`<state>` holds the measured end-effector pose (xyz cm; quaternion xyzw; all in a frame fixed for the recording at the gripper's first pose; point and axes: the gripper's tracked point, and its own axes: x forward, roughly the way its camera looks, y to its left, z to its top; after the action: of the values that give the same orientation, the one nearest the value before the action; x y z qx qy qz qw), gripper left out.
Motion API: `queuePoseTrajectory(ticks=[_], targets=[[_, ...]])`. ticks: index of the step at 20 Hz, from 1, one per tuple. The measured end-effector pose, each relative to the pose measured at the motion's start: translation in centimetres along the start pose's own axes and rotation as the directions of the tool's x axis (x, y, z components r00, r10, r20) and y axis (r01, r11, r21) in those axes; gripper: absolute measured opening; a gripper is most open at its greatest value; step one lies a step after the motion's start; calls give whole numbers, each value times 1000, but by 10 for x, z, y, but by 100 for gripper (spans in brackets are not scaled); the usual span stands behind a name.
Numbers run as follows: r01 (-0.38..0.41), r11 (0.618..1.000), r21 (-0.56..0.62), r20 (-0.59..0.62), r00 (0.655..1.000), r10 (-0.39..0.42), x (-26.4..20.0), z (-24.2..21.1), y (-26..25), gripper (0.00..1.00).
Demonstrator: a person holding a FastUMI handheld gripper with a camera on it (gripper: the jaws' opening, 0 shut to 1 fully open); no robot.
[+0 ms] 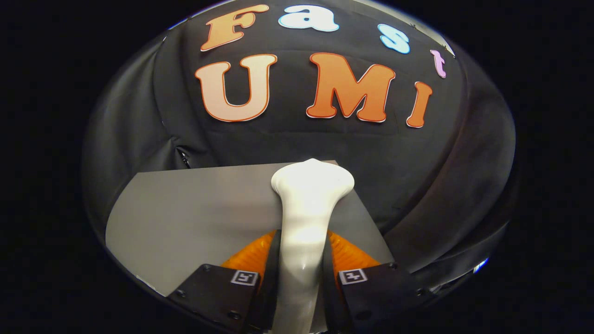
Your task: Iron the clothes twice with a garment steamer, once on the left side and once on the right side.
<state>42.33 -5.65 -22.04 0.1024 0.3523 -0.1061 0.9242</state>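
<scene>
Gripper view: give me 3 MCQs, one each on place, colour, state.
1. Where is the garment steamer?
A. between the gripper's fingers
B. lying far beyond them
C. hanging on the wall

2. What colour is the steamer?
A. blue
B. white
C. green

3. What state is the gripper in?
A. open, holding nothing
B. shut on the steamer
C. shut on a cloth

Key: 1 A, its handle runs up between the two fingers; 2 B, the body and head are glossy white over the grey board; 3 B, both fingers press against the handle's sides.

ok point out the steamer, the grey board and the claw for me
steamer [312, 188]: gripper view, on its wide head.
grey board [185, 218]: gripper view, on its bare surface.
claw [302, 278]: gripper view, midway between fingers clamping the steamer's handle.
</scene>
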Motion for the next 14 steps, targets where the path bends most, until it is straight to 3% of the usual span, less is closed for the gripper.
queuePoseTrajectory(ticks=[3, 5, 6, 11, 14], targets=[[30, 995, -91, 33, 999, -27, -5, 7, 10, 44], [-14, 992, -125, 90, 996, 26, -18, 13, 26, 44], [-30, 990, -138, 109, 993, 45, -21, 16, 31, 39], [-39, 992, -122, 143, 988, 57, -40, 3, 20, 39], [-101, 987, -123, 202, 972, 124, -63, -3, 25, 39]])
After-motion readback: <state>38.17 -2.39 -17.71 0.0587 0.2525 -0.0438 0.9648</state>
